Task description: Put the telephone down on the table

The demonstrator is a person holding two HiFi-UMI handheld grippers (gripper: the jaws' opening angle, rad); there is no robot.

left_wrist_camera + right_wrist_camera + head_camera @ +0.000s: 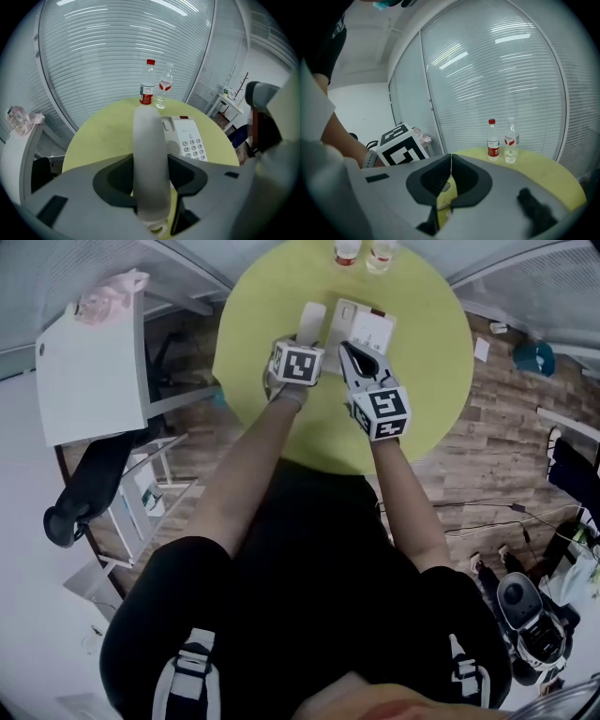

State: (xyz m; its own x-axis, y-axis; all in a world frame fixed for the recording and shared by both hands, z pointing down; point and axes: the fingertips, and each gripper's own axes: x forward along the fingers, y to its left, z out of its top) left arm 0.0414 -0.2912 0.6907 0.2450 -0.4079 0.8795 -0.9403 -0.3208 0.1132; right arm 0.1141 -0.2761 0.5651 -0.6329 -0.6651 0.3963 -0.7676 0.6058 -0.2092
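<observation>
The white telephone handset (150,154) stands between the jaws of my left gripper (151,174), which is shut on it, over the round yellow-green table (431,362). In the head view the handset (311,321) pokes forward from the left gripper (302,338), just left of the white telephone base (364,329). The base (187,140) with its keypad lies beyond the handset to the right. A coiled cord (157,228) shows under the handset. My right gripper (350,351) hovers near the base, and its jaws (451,171) are pressed together with nothing between them.
Two plastic bottles (347,251) (380,254) stand at the table's far edge; the red-capped one (147,84) is on the left. A white board (94,371) and black chair (84,493) are to the left. Cables and gear lie on the wooden floor (497,446) to the right.
</observation>
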